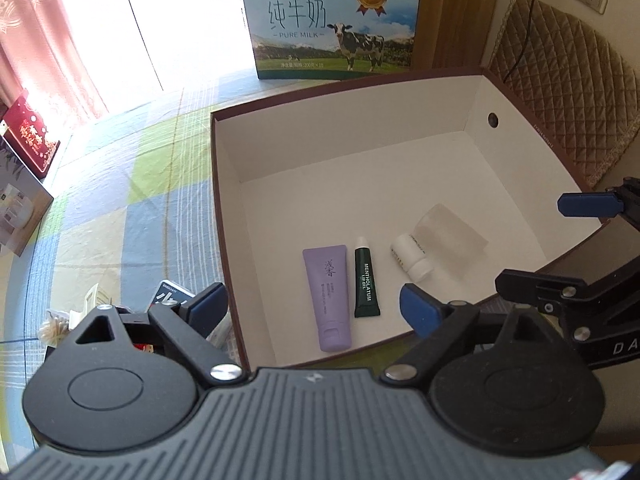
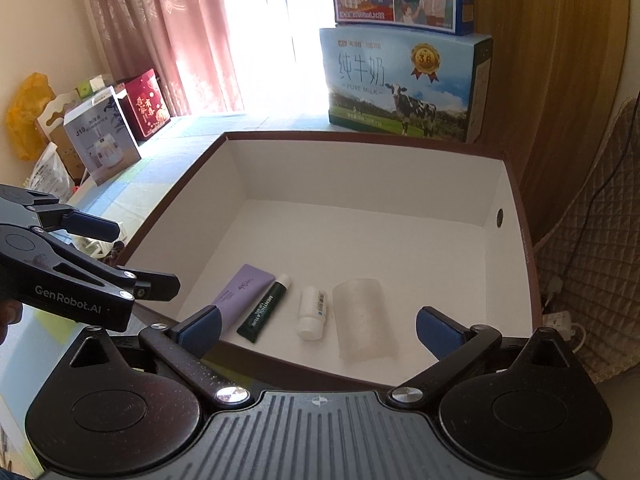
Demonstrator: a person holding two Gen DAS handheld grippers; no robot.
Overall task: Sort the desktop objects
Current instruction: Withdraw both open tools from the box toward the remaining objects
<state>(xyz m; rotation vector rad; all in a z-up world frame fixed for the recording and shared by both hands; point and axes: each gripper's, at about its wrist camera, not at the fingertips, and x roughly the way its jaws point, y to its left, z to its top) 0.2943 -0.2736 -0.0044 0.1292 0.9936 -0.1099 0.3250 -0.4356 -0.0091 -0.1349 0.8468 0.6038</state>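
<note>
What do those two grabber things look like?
Each hand-held gripper, left and right, has black metal arms, silver screws, round black discs, a ribbed grey body and blue fingertip pads. The left one reads "GenRobot.AI" in white.

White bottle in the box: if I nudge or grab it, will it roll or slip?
The white bottle lies on its side and looks round, so a sideways nudge would probably roll it toward the green tube. It looks like smooth plastic and probably light, so the fingers may slip; grip across the body.
</note>
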